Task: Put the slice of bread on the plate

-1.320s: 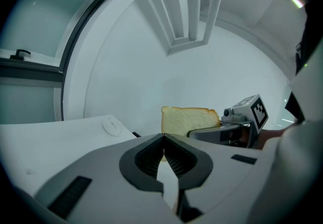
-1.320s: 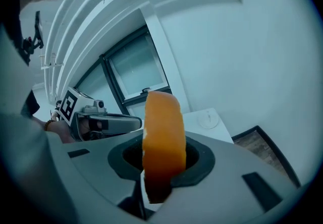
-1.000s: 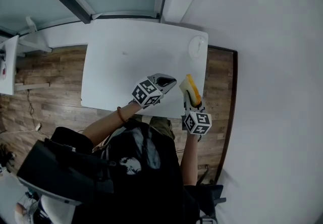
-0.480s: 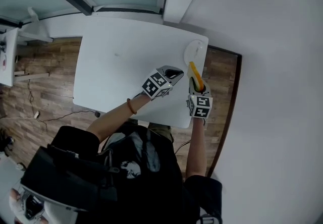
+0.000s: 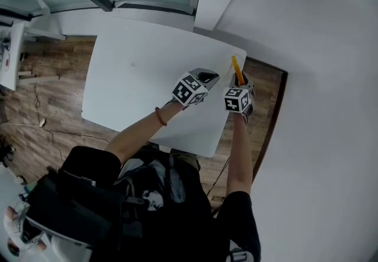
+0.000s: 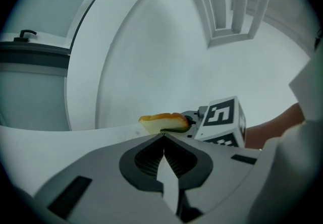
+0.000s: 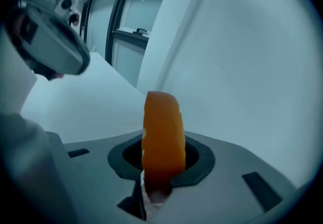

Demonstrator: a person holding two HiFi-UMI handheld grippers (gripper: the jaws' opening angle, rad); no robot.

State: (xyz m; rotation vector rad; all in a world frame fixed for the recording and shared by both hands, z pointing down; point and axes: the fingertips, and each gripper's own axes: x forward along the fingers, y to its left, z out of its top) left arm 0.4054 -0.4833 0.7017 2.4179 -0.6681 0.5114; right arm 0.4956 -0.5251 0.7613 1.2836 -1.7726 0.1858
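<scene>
White table (image 5: 142, 78) filled the head view, with wooden floor (image 5: 53, 95) at its left. Nearest, the left gripper (image 5: 207, 77) had its jaws pressed together on nothing. Beside it, the right gripper (image 5: 239, 79) pinched the slice of bread (image 5: 236, 68), which stood on its edge. Both hands had travelled from the near table edge toward the far right corner, where the plate lay a moment earlier. Now I could not make the plate out. I judge that only lowering and release remained. Beyond were a window frame (image 5: 153, 7) and a pale wall (image 5: 307, 48).
</scene>
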